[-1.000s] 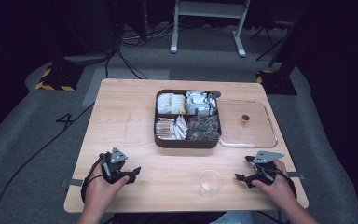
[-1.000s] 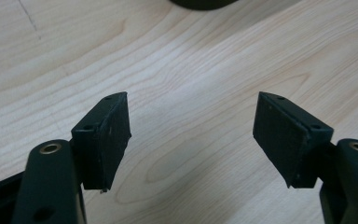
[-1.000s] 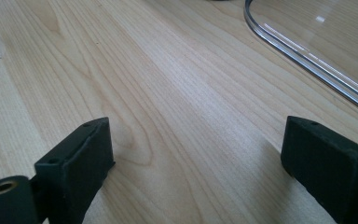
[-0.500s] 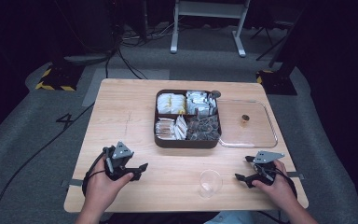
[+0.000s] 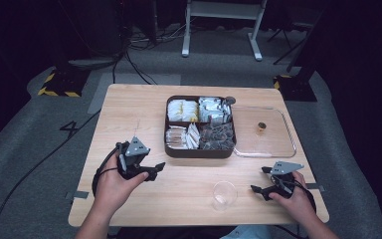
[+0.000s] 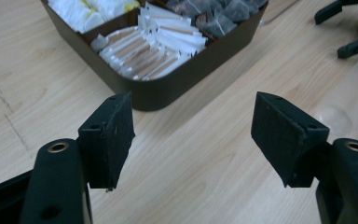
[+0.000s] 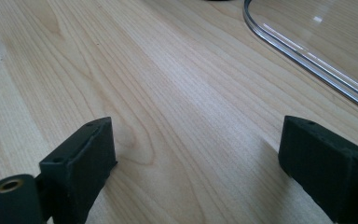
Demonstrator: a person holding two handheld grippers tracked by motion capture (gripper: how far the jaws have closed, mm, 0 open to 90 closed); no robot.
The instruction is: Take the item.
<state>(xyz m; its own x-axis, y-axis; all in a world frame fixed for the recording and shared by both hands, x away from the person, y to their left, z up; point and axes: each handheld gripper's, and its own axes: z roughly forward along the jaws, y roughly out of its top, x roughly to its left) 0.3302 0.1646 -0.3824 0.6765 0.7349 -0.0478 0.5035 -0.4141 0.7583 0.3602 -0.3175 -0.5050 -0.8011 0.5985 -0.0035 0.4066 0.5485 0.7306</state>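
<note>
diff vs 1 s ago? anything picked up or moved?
The left gripper has moved up off the table's near left edge and forward, toward the brown compartment tray; its jaws are open and hold nothing. The right gripper has stayed low at the near right, open and empty. The tray, the clear lid beside it and the clear cup have not moved.

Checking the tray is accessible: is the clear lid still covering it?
No: the clear lid lies flat on the table beside the tray, whose compartments are open.
</note>
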